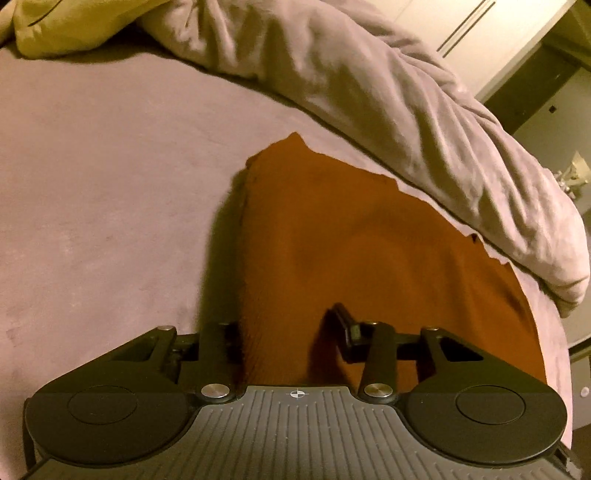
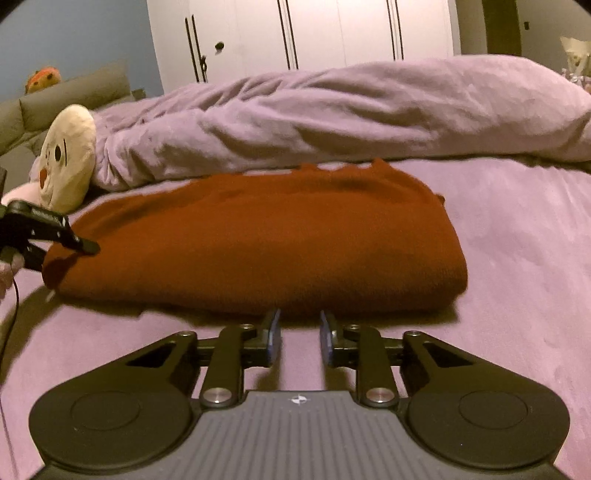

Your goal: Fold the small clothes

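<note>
- A bedroom in a home.
- A wide bed [image 2: 517, 229] with a soft lilac sheet fills most of both views.
- A rumpled lilac duvet [image 2: 332, 110] lies bunched along the far side of the bed.
- A round plush toy [image 2: 68, 155] with a drawn face rests at the bed's left end, by a grey padded headboard [image 2: 74, 92].
- A tall white wardrobe [image 2: 295, 33] with long dark handles stands behind the bed, next to a blue wall [image 2: 74, 33].
</note>
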